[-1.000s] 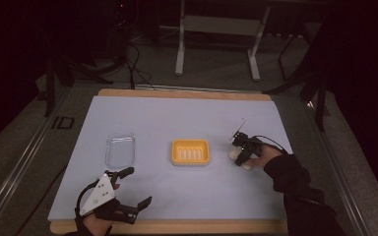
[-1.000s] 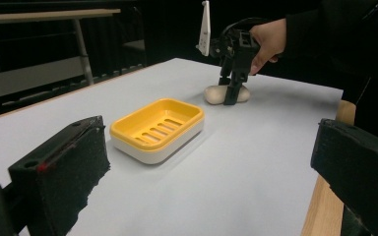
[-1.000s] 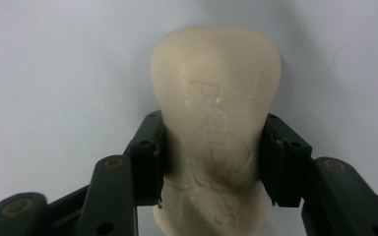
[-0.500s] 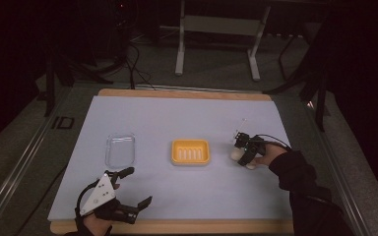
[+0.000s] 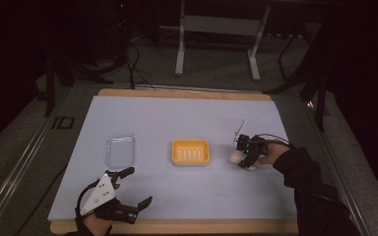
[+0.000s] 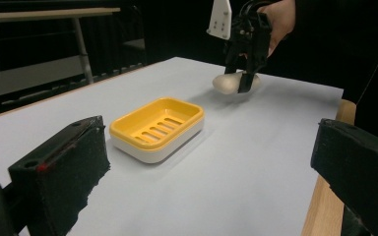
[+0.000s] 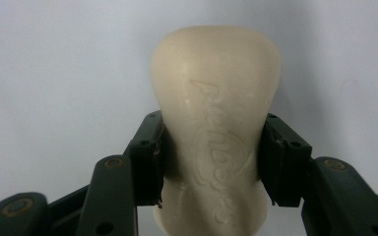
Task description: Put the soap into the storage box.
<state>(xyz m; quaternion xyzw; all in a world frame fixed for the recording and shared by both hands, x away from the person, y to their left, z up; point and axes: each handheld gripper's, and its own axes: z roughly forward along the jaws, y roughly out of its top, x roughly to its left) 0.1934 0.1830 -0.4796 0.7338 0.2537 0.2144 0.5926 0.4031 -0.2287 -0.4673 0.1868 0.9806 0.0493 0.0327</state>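
A cream bar of soap [image 7: 216,137] is pinched between the two black jaws of my right gripper [image 7: 211,164], which is shut on it. From above, that gripper [image 5: 246,156] hangs at the right of the table, just right of the yellow soap dish [image 5: 191,151]. In the left gripper view the soap [image 6: 232,81] hovers slightly above the table behind the yellow soap dish [image 6: 157,127]. My left gripper [image 5: 134,186] rests near the front left edge, its jaws wide open with nothing between them.
A clear plastic lid [image 5: 120,150] lies left of the dish. The pale blue mat [image 5: 177,123] covers a wooden table whose edge [image 5: 177,227] runs along the front. Metal stand legs [image 5: 179,44] rise beyond the far side.
The right gripper has drifted slightly toward the person and to the right with the soap. The left gripper has stayed put.
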